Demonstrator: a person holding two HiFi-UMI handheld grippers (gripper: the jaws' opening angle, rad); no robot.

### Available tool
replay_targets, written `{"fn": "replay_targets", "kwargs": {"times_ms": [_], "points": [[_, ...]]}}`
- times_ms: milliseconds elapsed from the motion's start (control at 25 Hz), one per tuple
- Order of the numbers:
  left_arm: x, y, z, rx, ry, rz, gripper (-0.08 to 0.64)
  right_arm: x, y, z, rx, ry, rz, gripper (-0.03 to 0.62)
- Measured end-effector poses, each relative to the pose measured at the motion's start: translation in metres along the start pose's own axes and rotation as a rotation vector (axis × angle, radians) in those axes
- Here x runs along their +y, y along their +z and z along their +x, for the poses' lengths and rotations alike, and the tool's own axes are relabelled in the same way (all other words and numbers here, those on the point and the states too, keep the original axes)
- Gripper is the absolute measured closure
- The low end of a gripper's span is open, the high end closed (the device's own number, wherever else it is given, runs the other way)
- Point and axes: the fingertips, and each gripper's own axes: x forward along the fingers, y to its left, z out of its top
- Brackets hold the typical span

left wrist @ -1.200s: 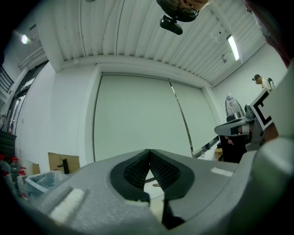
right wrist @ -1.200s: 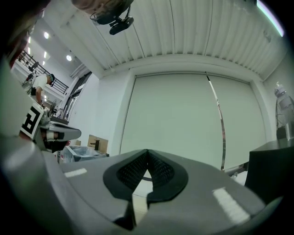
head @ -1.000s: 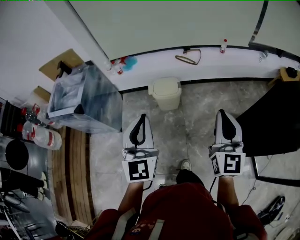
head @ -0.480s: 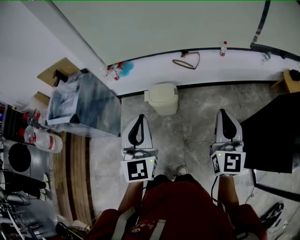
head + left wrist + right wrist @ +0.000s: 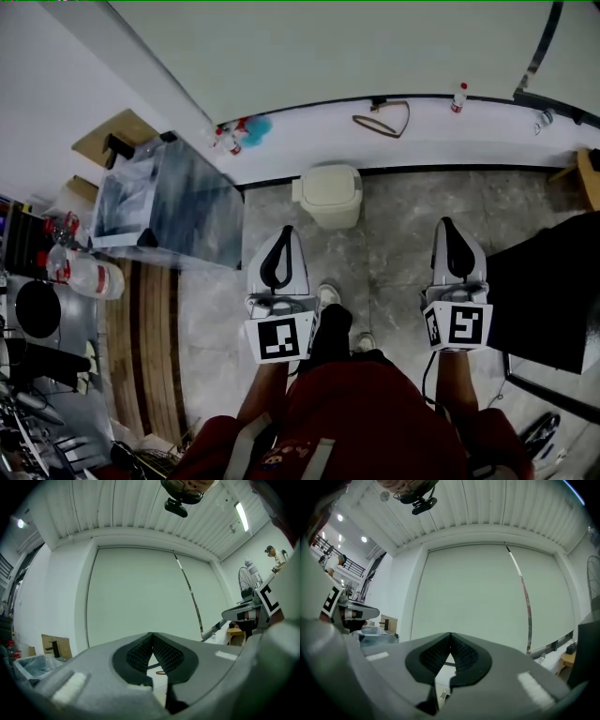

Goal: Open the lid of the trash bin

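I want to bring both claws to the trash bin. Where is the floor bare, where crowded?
Bare floor lies between the trash bin and the black table, and from the bin toward the person's shoe. Left of the bin it is crowded: the clear box stands near, bottles beyond it.

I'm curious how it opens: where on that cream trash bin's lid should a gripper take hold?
Probably the near front rim of the lid, coming from the person's side: the trash bin stands with its back to the white ledge, so that edge is the free one. No hinge shows.
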Motion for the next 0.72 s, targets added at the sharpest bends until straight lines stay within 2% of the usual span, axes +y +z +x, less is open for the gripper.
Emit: {"fn": "replay_targets", "kwargs": {"times_ms": [320, 440, 720], "points": [[0.048, -0.028, 0.046, 0.003, 0.003, -0.029, 0.555, 0.021, -0.004, 0.067, 0.018, 0.010, -0.036, 0.592], [0.071, -0.036, 0.068, 0.002, -0.007, -0.025, 0.555, 0.036, -0.007, 0.103, 0.036, 0.029, -0.056, 0.592], [0.133, -0.067, 0.107, 0.021, 0.006, -0.079, 0.555, 0.082, -0.015, 0.172, 0.093, 0.076, -0.121, 0.592]]}}
